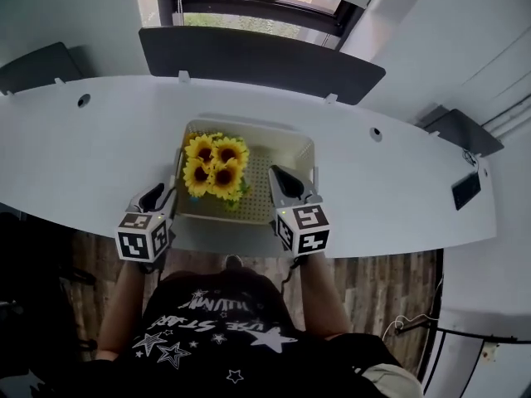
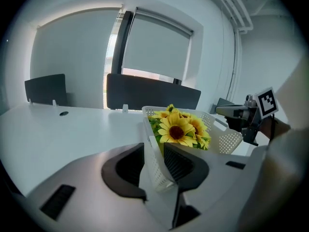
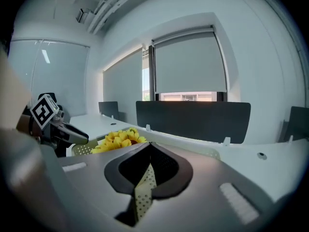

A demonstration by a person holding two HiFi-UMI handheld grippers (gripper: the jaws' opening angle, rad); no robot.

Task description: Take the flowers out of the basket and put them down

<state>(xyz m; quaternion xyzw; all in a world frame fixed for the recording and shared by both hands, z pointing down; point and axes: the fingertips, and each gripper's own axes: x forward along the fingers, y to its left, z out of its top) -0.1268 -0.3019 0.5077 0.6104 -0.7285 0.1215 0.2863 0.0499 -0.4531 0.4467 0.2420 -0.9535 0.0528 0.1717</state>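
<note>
Two sets of jaws sit at the near side of one basket, in different states. Those of the right gripper [image 3: 148, 153] are closed tight on a strip of the wall of the white perforated basket [image 1: 264, 181], pinched between the pads at its near right corner. Those of the left gripper [image 2: 153, 151] stand apart, straddling the basket's near left corner. The left pad is clear of the mesh, while the right pad lies close against it, possibly touching, though the wide-angle view does not settle it. Inside the basket, towards its left half, lies a bunch of sunflowers [image 1: 216, 166], with yellow petals, dark centres and some green leaves at the near edge. Neither gripper touches them. The basket rests on the pale curved tabletop [image 1: 99, 148], near its front edge and directly in front of the person. A dark divider panel [image 1: 257, 60] stands along the far edge of the tabletop, with a window [image 1: 249, 7] behind it. Below the front edge a wooden floor [image 1: 390, 280] shows.
</note>
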